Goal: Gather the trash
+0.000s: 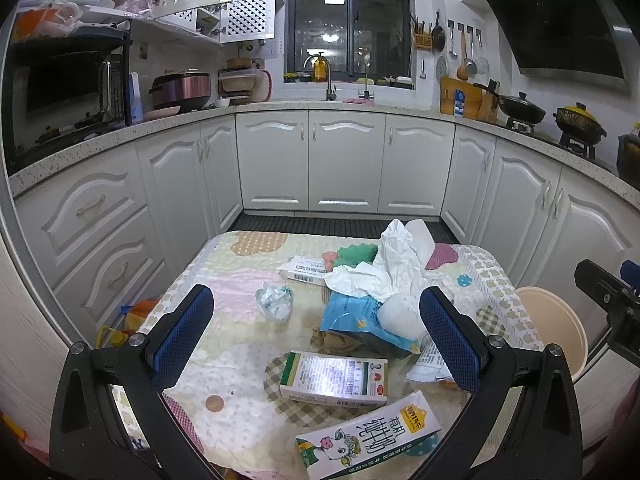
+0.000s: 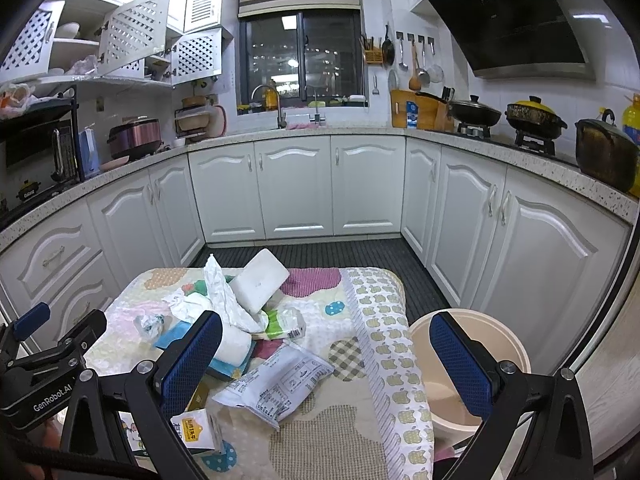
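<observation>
A small table [image 1: 240, 264] wears a soft, bumpy cloth with patches of dots, checks and little apples. A round, smooth, cream bucket [image 2: 472, 336] stands on the floor just beside the table, right behind the right gripper's [image 2: 326, 354] right finger. Both grippers have blue, dotted pads on black arms. The left gripper [image 1: 316, 328] is spread wide with nothing in it, and so is the right one. The trash lies on the cloth between and past the left gripper's fingers. A crinkly white paper [image 1: 384, 264] sits on top of the pile. Below it is a shiny blue bag [image 1: 356, 320]. Nearer are a flat box [image 1: 334, 378] and a milk carton [image 1: 368, 440] with a cartoon cow. A scrunched clear wrapper [image 1: 274, 302] lies alone to the left.
</observation>
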A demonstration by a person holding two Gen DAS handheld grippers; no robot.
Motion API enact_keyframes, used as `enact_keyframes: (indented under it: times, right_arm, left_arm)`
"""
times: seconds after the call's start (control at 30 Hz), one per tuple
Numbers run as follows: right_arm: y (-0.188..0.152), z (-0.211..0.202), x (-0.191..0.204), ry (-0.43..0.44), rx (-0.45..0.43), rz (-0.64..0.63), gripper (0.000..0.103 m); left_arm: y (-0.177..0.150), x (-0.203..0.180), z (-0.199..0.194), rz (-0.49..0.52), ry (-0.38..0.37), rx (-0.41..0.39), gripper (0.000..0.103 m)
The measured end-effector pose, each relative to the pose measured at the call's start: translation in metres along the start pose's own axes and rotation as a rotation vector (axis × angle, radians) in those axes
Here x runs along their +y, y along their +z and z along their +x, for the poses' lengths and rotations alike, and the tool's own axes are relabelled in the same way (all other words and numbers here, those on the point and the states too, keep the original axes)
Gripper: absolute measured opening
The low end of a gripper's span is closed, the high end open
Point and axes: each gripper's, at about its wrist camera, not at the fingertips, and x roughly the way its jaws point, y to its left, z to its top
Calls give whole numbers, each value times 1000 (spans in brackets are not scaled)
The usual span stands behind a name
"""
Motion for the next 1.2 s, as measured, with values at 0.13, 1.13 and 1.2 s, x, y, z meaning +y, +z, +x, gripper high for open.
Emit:
enact_keyframes:
  times: [0.13, 1.13, 1.2]
  right_arm:
    - [-1, 1, 0, 1, 8, 0, 103]
    - [-5, 14, 4, 2, 71, -45, 103]
    - [-6, 17, 4, -2, 83, -49, 103]
  left_arm:
    - [-3, 0, 3, 3, -2, 11, 103]
    - [-17, 5, 19, 21, -34, 98, 103]
    - [-19, 6, 21, 23, -47, 119, 103]
